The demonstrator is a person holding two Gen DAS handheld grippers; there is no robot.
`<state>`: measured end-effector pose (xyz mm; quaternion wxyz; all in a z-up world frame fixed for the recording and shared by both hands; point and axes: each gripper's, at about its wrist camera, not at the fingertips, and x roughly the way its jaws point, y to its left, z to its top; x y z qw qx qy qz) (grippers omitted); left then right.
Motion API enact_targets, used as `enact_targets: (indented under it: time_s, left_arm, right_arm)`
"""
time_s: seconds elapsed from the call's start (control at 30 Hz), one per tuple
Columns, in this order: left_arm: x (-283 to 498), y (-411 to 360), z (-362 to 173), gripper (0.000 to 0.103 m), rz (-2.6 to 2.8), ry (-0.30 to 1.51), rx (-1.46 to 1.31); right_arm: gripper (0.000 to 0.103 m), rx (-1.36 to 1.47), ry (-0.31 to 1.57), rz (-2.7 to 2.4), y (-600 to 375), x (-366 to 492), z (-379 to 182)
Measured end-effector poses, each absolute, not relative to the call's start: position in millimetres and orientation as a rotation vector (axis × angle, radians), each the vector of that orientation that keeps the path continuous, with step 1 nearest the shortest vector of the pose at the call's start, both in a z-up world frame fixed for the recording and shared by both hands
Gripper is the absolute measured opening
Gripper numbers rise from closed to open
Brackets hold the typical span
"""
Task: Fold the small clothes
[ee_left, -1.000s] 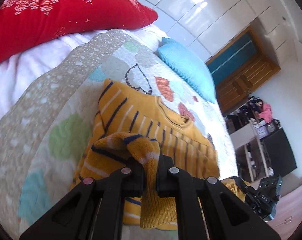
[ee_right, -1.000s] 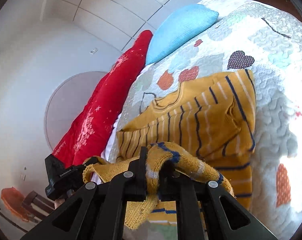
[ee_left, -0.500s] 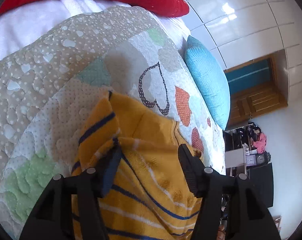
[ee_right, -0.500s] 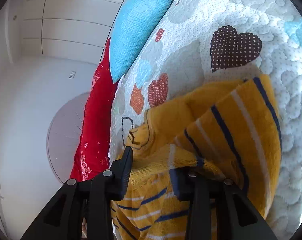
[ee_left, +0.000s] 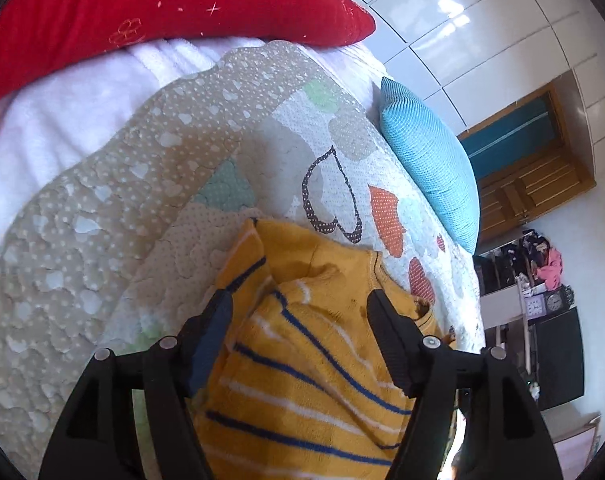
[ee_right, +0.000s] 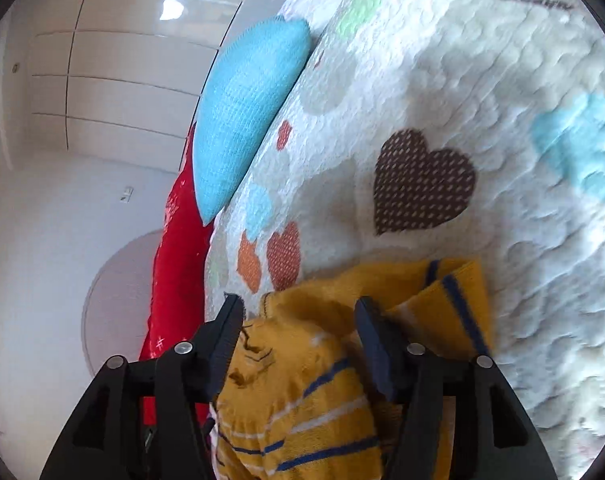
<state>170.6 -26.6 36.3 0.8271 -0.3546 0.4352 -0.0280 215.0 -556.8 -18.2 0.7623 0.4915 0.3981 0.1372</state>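
Item: small yellow striped sweater (ee_left: 302,360), lying folded over itself on the heart-print quilt (ee_left: 150,208) of a bed.
Left tool (ee_left: 298,312): angled steeply down over the sweater, jaws opening, knit between them but not pinched.
Right tool (ee_right: 298,316): tilted gently down, jaws opening likewise, sweater collar between them.
Nearby: red pillow (ee_left: 150,4), blue pillow (ee_left: 430,164).

You face a bed (ee_left: 102,240) covered by a quilt (ee_left: 286,160) printed with hearts. A red pillow (ee_left: 142,8) and a blue pillow (ee_left: 426,168) lie at its head. Behind them, glossy white wall panels (ee_left: 462,32) reflect bright daylight. A wooden door (ee_left: 534,176) stands to your right, near a cluttered shelf with a clock (ee_left: 555,302).
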Motion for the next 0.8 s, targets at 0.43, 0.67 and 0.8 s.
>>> enact_targets:
  time_s: [0.43, 0.67, 0.8]
  left_arm:
    - [58.6, -41.5, 34.5, 0.073, 0.007, 0.960, -0.466]
    - [27.7, -52.7, 37.2, 0.073, 0.001, 0.973, -0.491]
    - [15.2, -45.1, 43.2, 0.073, 0.051, 0.948, -0.423]
  right_arm:
    - [0.057, 0.584, 0.950, 0.344, -537.0, 75.2, 7.7]
    - [0.004, 0.558, 0.998, 0.316, -530.1, 60.8, -13.7]
    - [0.004, 0.498, 1.011, 0.193, -557.9, 49.2, -10.2]
